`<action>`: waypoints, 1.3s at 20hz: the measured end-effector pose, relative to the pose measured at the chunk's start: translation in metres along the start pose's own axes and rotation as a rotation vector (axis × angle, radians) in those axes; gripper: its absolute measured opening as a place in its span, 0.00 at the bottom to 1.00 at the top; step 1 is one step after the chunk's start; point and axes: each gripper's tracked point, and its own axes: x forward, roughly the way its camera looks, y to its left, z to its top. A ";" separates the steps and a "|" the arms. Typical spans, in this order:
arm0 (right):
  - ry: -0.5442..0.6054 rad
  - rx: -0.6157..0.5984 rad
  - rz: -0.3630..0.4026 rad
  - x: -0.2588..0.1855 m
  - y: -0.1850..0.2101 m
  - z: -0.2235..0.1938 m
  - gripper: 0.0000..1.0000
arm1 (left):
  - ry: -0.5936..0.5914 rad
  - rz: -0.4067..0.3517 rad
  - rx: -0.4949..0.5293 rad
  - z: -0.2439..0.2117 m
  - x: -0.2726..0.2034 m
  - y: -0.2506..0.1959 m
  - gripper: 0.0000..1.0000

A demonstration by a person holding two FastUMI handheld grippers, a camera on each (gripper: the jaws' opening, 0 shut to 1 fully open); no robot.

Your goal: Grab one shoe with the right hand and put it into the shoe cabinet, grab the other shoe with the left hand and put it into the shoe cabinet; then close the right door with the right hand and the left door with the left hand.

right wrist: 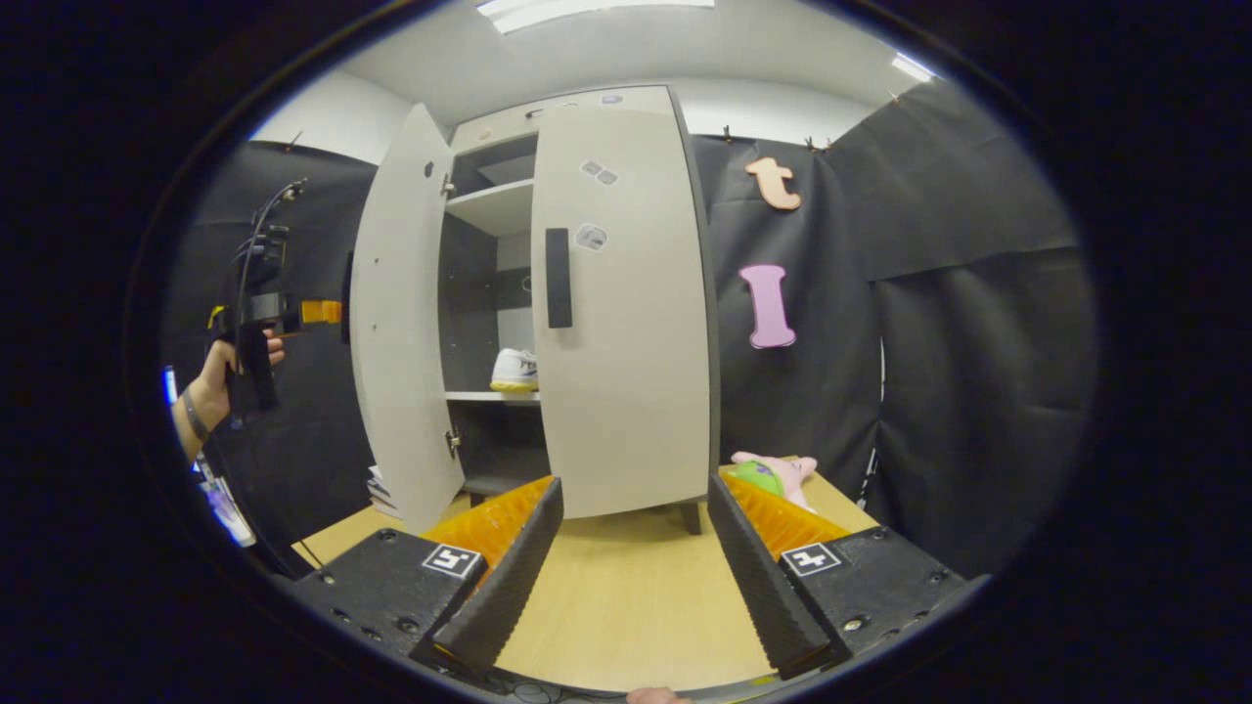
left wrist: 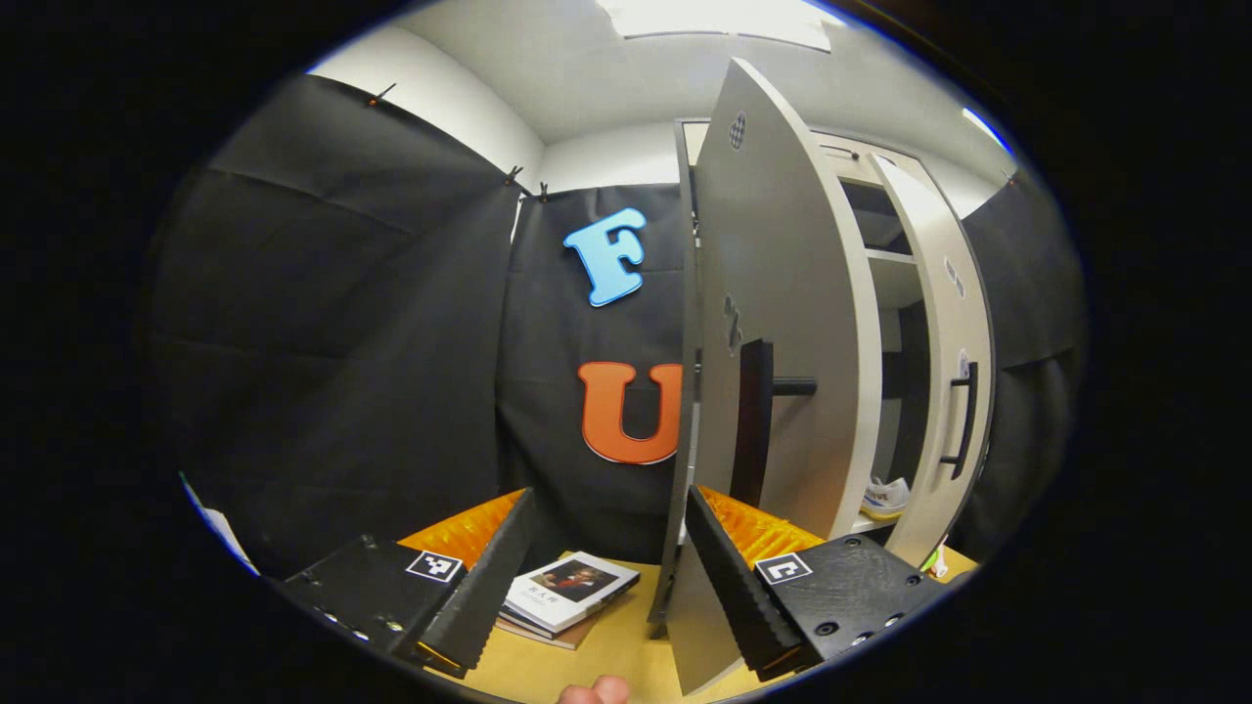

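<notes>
The pale shoe cabinet (right wrist: 626, 391) stands on the wooden table. Its left door (right wrist: 401, 323) hangs open, and its right door (right wrist: 626, 293) looks shut or nearly so. A white shoe (right wrist: 515, 372) rests on the middle shelf; I also glimpse the shoe (left wrist: 885, 497) past the doors. My left gripper (left wrist: 610, 492) is open and holds nothing. The left door (left wrist: 782, 323), with its dark handle (left wrist: 753, 420), stands close ahead in line with the gripper's right finger. A hand holds that left gripper (right wrist: 259, 313) beside the door's outer face. My right gripper (right wrist: 636, 481) is open, back from the cabinet front.
A small stack of books (left wrist: 567, 596) lies on the table (left wrist: 616, 645) left of the cabinet. A pink and green plush toy (right wrist: 773, 474) sits to the cabinet's right. Black cloth walls close in on all sides. Bare tabletop (right wrist: 626, 587) lies before the right gripper.
</notes>
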 end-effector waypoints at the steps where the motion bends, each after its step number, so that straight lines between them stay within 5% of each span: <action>1: 0.003 0.000 -0.005 0.001 -0.004 -0.001 0.97 | -0.002 -0.016 -0.007 -0.001 0.000 -0.011 0.93; 9: 0.019 0.030 -0.058 -0.005 -0.032 -0.008 0.97 | -0.044 -0.157 -0.020 0.002 0.025 -0.111 0.94; 14: 0.019 0.029 -0.099 -0.013 -0.052 -0.008 0.94 | -0.069 -0.115 -0.020 -0.001 0.021 -0.125 0.93; 26: -0.001 0.009 -0.041 -0.015 -0.038 0.007 0.94 | 0.013 -0.257 0.036 -0.044 -0.111 -0.141 0.94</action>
